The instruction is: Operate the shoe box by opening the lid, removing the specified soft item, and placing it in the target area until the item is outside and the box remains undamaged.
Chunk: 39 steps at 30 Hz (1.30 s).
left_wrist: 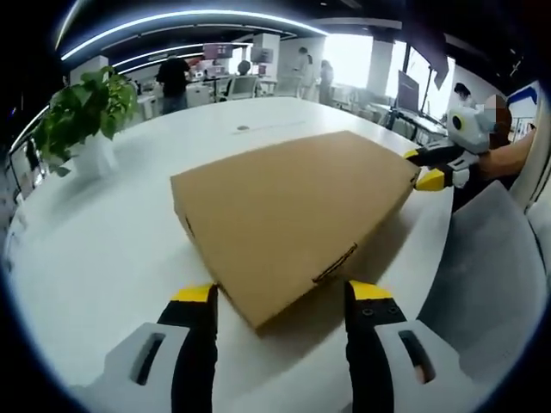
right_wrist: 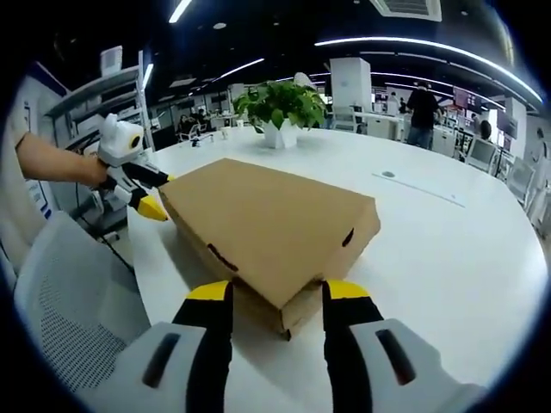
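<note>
I am at the very first step: the lid is not open yet. The brown shoe box (left_wrist: 293, 219) lies flat and shut on the white worktop (left_wrist: 103, 249), so the soft thing I must take out is hidden inside. In the left gripper view, my left gripper (left_wrist: 282, 292) sits at 6 o'clock with its jaws wide apart, and one corner of the box pokes in between the yellow tips. It holds nothing. My right gripper (left_wrist: 428, 169) shows far off at 3 o'clock, at the other end of the box. In the right gripper view, the right gripper (right_wrist: 277, 292) is also wide and holds nothing, with a box corner between its tips at 6 o'clock, and the lid edge with a small dark slot is just above. The left gripper (right_wrist: 153, 194) is at 9 o'clock there, right by the box's far corner. A green plant (right_wrist: 280, 105) in a white pot stands well behind the box at 12 o'clock. Next, I think I must slip one tip under the lid edge and lift gently, while the other gripper steadies the bottom part. I should go slow so the cardboard does not bend or tear.
</note>
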Tool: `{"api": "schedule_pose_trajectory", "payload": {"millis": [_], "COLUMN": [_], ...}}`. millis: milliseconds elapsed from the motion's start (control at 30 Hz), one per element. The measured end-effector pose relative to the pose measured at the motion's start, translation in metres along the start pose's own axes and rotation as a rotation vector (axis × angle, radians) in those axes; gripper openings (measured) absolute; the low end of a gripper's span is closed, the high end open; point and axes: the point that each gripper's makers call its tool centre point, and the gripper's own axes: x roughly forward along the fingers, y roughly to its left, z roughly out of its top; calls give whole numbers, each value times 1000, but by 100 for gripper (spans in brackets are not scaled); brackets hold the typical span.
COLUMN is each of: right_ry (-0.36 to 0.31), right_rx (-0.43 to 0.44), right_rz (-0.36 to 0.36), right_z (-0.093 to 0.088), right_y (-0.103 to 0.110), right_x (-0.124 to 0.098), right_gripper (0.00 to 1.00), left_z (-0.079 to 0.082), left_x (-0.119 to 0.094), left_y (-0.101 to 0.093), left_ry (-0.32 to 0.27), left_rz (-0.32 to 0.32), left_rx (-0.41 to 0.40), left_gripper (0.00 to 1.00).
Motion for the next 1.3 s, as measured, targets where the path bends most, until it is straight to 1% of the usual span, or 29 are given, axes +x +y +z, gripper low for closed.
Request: {"api": "schedule_pose_trajectory", "payload": {"millis": [67, 133, 333, 467, 633, 833, 1033, 1167, 1300], "right_ry": [2, 0, 0, 1, 8, -7, -33, -37, -40], "right_rx": [-4, -4, 9, 27, 21, 22, -1, -20, -37], "right_rz": [-4, -8, -16, -21, -12, -4, 6, 12, 11], "right_z": [-1, -1, -3, -4, -2, 6, 17, 23, 28], "right_y": [0, 0, 1, 1, 1, 2, 3, 5, 5], "right_x": [-1, -1, -1, -2, -5, -11, -18, -21, -23], "right_gripper": [36, 35, 34, 32, 31, 31, 31, 32, 33], "left_z": [-1, 0, 0, 2, 3, 9, 16, 22, 27], "left_x": [-1, -1, -3, -5, -6, -14, -21, -25, -30], "left_y": [1, 1, 3, 2, -1, -5, -7, -8, -9], "left_ry": [-5, -17, -19, -36, -26, -26, -33, -35, -49], "left_rz": [20, 24, 53, 58, 53, 44, 48, 56, 65], "left_rx": [13, 0, 6, -12, 2, 21, 40, 52, 58], "left_gripper": [56, 56, 52, 51, 53, 55, 56, 56, 56]}}
